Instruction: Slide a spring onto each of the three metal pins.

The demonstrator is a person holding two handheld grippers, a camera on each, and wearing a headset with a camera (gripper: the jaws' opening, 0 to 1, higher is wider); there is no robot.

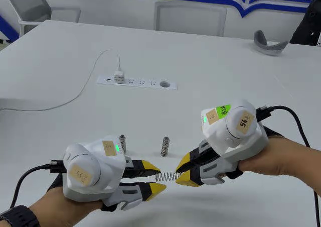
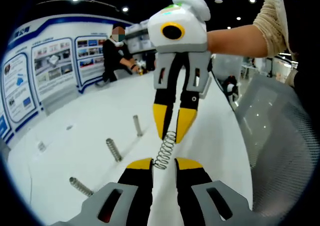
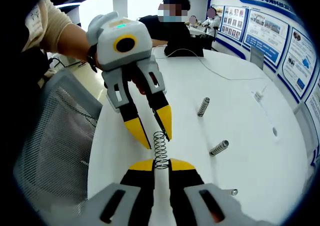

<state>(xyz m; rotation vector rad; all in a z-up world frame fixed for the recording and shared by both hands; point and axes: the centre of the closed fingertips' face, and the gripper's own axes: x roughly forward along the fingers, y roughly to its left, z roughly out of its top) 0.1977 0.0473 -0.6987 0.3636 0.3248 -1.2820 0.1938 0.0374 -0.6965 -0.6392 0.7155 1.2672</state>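
Observation:
A small loose spring (image 1: 168, 177) stretches between my two grippers near the table's front edge. My right gripper (image 1: 181, 176) is shut on one end of it (image 3: 160, 153). The other end lies between the parted yellow fingertips of my left gripper (image 1: 159, 179), which stands open (image 2: 163, 163). Behind the grippers, two upright pins carry springs (image 1: 122, 143) (image 1: 165, 146). A bare metal pin (image 2: 137, 125) stands beyond them in the left gripper view, to the left of the right gripper (image 2: 173, 131). In the right gripper view the bare pin (image 3: 233, 191) is low on the right.
A power strip (image 1: 145, 82) with a white charger (image 1: 119, 77) and its cable lies mid-table. A grey curved object (image 1: 270, 42) rests at the back right. Chairs (image 1: 190, 17) stand along the far edge. A mesh chair (image 2: 280, 136) is close by, and people stand further off.

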